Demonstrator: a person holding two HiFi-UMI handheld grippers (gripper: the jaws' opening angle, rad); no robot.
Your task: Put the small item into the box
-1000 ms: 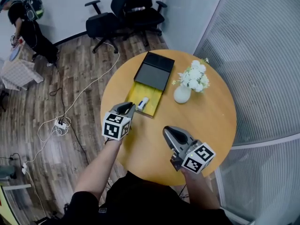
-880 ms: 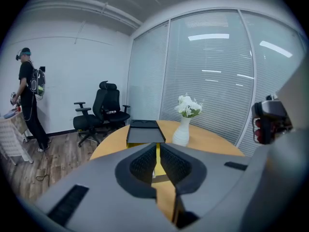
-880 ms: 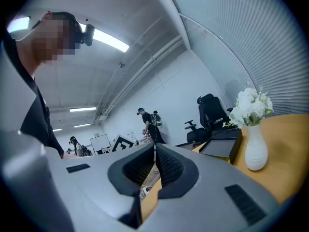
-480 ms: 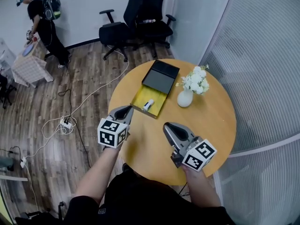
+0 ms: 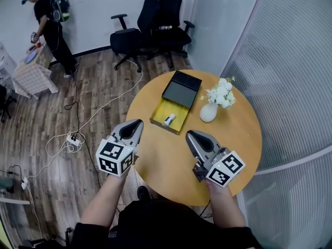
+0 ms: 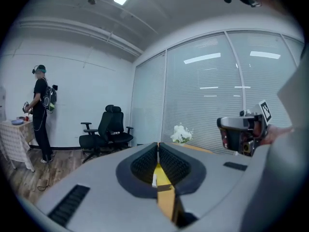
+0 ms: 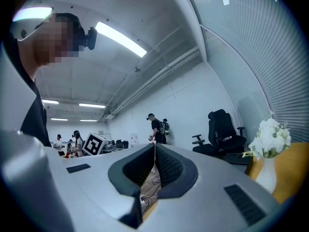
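Observation:
On the round wooden table (image 5: 228, 139) lies an open box with a yellow inside (image 5: 167, 116), its black lid (image 5: 181, 88) standing back behind it. A small white item (image 5: 169, 120) rests in the yellow tray. My left gripper (image 5: 137, 123) hovers off the table's left edge, jaws shut with nothing between them. The right gripper (image 5: 193, 135) hangs over the table's front middle, also shut and empty. In the left gripper view the left gripper (image 6: 158, 146) points at the box, and the right gripper (image 6: 240, 131) shows at the right.
A white vase of white flowers (image 5: 213, 104) stands right of the box. Black office chairs (image 5: 155, 25) sit behind the table. A cable and power strip (image 5: 72, 140) lie on the wood floor at left. A person (image 5: 47, 25) stands at the far left by a small table.
Both grippers have drawn back from the box toward me; the left one has moved off the table edge. The white item stays in the tray.

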